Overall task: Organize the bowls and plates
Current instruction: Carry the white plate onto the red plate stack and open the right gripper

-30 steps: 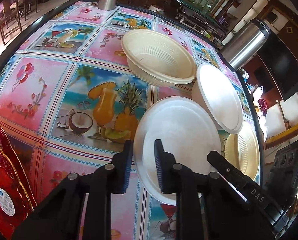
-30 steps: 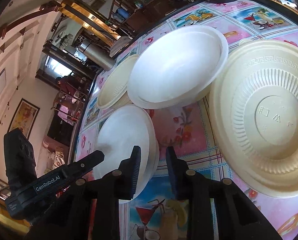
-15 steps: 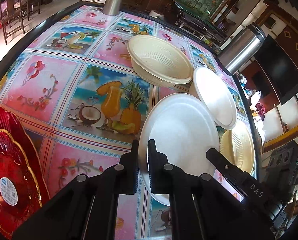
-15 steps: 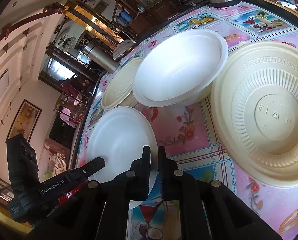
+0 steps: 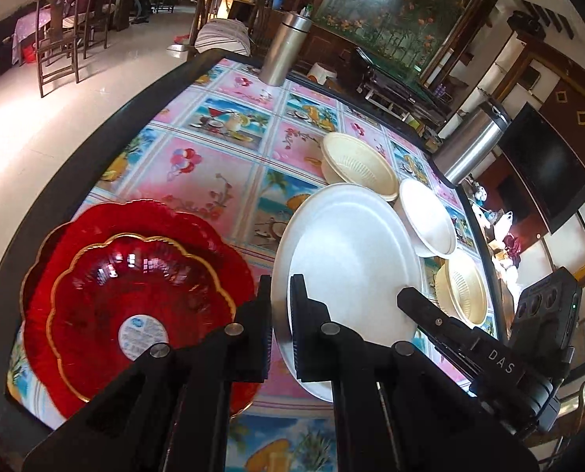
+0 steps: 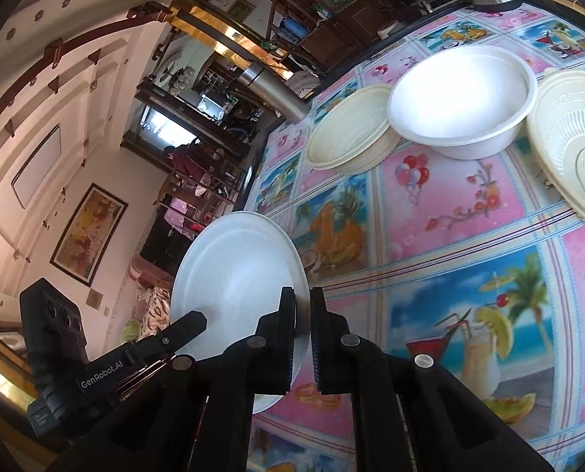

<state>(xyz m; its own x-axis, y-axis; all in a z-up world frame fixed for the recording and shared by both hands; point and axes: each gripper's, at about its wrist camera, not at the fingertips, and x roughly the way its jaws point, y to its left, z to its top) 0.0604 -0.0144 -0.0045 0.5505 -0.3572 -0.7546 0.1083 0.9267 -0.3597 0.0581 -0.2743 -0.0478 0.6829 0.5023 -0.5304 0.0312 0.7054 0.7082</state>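
Both grippers hold one white plate (image 5: 351, 259), lifted above the table. My left gripper (image 5: 280, 326) is shut on its near rim; my right gripper (image 6: 302, 330) is shut on the opposite rim of the plate (image 6: 237, 275). Two stacked red scalloped plates (image 5: 135, 299) lie at the table's near left corner, beside the white plate. A cream bowl (image 5: 359, 165), a white bowl (image 5: 426, 216) and an upturned cream bowl (image 5: 465, 291) sit beyond; they also show in the right wrist view, cream bowl (image 6: 347, 133), white bowl (image 6: 461, 98), upturned bowl (image 6: 575, 145).
The table (image 5: 221, 165) has a colourful printed cloth and a dark edge. A steel flask (image 5: 284, 51) stands at the far edge and another (image 5: 473, 141) at the right edge. Chairs (image 5: 56, 39) stand on the floor to the left.
Both grippers closed on the white plate's rims and lifted it off the table. It has moved toward the red plates, away from the bowls.
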